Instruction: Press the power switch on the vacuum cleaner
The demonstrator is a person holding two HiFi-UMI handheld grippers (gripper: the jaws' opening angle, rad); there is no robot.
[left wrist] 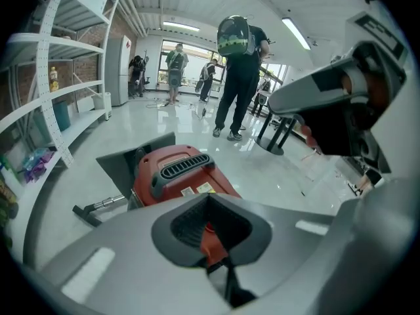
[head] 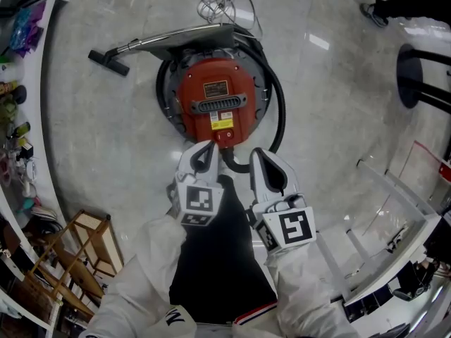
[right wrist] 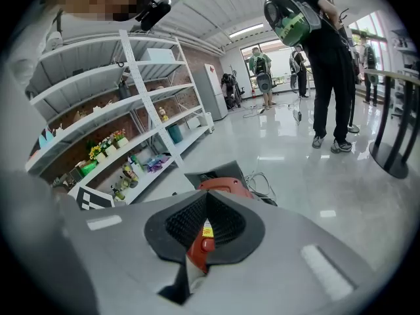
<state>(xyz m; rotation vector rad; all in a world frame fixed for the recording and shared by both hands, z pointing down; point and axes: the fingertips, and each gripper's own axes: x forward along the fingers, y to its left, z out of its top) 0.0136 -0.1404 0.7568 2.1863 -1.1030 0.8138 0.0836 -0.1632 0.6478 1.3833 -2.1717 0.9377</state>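
Red vacuum cleaner (head: 215, 101), yellow label (head: 222, 121) on it, black hose (head: 280, 118), and a pale grey marbled floor (head: 99, 139). Left tool (head: 205, 148) and right tool (head: 258, 155) are white, with black-and-white square markers.

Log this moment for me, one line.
left gripper: shut, empty, at near edge of red round vacuum cleaner | right gripper: shut, empty, beside it | switch contact: unclear

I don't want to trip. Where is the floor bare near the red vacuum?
Bare floor lies left of the vacuum cleaner, between it and the shelves, below the nozzle. Another bare patch lies right of its hose, up to the black round base. Crowded: beyond the vacuum, with tangled cables, and by the wooden rack.
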